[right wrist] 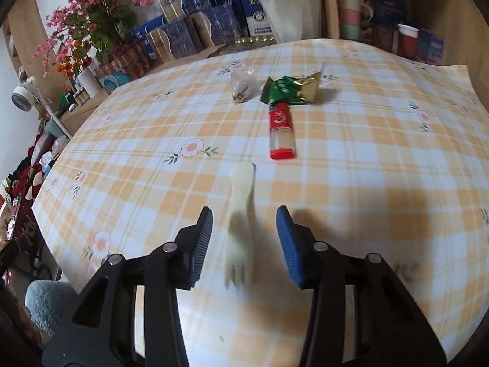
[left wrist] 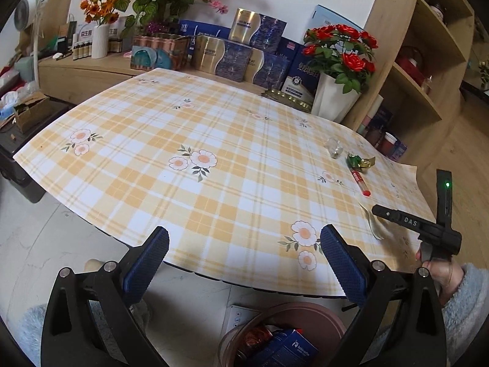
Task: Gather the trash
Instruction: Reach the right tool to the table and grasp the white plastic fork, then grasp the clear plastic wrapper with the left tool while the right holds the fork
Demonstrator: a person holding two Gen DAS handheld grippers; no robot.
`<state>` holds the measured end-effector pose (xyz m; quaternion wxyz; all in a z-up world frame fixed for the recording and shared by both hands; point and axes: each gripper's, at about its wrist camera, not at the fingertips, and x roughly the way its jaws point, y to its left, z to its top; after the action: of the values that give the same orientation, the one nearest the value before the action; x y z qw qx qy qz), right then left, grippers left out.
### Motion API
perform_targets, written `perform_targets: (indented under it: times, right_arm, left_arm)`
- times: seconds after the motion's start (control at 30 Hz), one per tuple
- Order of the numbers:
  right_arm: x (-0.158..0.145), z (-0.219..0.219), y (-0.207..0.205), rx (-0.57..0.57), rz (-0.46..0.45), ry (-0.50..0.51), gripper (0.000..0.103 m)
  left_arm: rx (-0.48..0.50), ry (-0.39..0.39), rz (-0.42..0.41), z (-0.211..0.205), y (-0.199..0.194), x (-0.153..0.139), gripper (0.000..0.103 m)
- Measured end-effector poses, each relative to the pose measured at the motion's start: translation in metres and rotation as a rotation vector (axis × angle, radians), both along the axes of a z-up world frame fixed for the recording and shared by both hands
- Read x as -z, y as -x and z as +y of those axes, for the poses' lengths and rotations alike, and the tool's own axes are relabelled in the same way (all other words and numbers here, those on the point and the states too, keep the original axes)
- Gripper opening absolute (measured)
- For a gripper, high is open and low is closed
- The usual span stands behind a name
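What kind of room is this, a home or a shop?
Most likely a home dining or living area: a table with a flowered plaid tablecloth, red artificial roses in a pot, and wooden shelves of household items.

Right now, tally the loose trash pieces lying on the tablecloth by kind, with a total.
Pale plastic fork: 1
Red-capped toothpick tube: 1
Green and gold wrapper: 1
Clear crumpled bag: 1
Total: 4
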<state>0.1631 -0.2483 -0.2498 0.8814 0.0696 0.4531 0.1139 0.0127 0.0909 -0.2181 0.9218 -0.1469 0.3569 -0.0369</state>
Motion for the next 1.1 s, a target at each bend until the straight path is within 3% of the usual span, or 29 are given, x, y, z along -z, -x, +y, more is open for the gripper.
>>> perform_targets:
  times: [0.13, 0.2, 0.23, 0.53, 0.73, 0.83, 0.9, 0.97, 1.1]
  right_arm:
    - [0.008, 0.017, -0.01, -0.012, 0.028, 0.095, 0.038]
    - [0.01, 0.024, -0.008, -0.018, 0.013, 0.163, 0.031]
    - [0.011, 0.025, -0.007, -0.023, 0.01, 0.17, 0.021]
    - [-0.014, 0.002, 0.003, 0.034, -0.073, 0.054, 0.018]
    - [-0.036, -0.021, 0.005, 0.079, -0.126, -0.017, 0.018]
    - [-0.044, -0.029, 0.006, 0.089, -0.145, -0.031, 0.018]
    - [-0.048, -0.037, 0.008, 0.1, -0.161, -0.033, 0.018]
    - [-0.05, -0.045, 0.009, 0.111, -0.169, -0.041, 0.018]
    - [-0.05, -0.062, 0.012, 0.141, -0.168, -0.06, 0.018]
  left_arm:
    - [0.006, -0.007, 0.017, -0.001, -0.006, 0.007, 0.097]
    - [0.01, -0.002, 0.025, -0.002, -0.01, 0.011, 0.097]
    - [0.012, -0.002, 0.029, -0.002, -0.012, 0.012, 0.097]
    - [0.108, -0.004, 0.038, -0.023, -0.042, 0.011, 0.097]
    - [0.252, 0.046, 0.047, -0.063, -0.108, -0.006, 0.096]
    - [0.336, 0.094, 0.073, -0.095, -0.155, -0.006, 0.082]
    - [0.372, 0.091, 0.092, -0.117, -0.186, -0.002, 0.077]
    - [0.392, 0.087, 0.112, -0.137, -0.214, 0.006, 0.065]
    - [0.401, 0.139, 0.188, -0.173, -0.272, 0.025, 0.058]
